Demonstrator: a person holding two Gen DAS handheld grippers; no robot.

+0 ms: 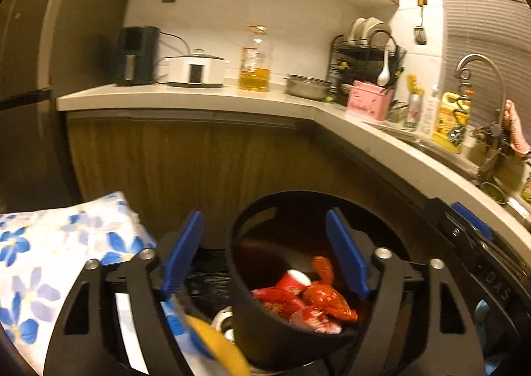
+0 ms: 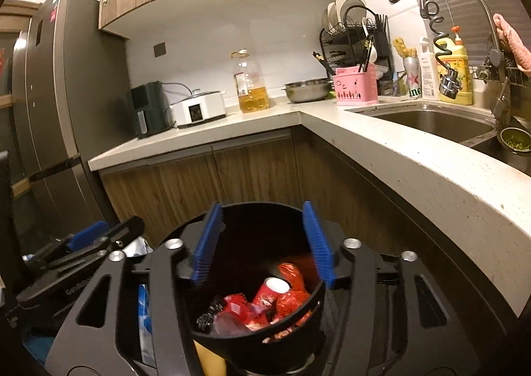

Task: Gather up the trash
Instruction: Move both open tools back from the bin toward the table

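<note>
The black bin (image 2: 255, 316), low in the frame's centre, held red wrappers (image 2: 265, 306). The left gripper (image 1: 265, 253) and right gripper (image 2: 262, 243) hung above it, jaws spread, gripping nothing. Withdrawing straight back looked wisest; the counter edge (image 2: 415, 170) crowded the right, with freer room at left.
</note>
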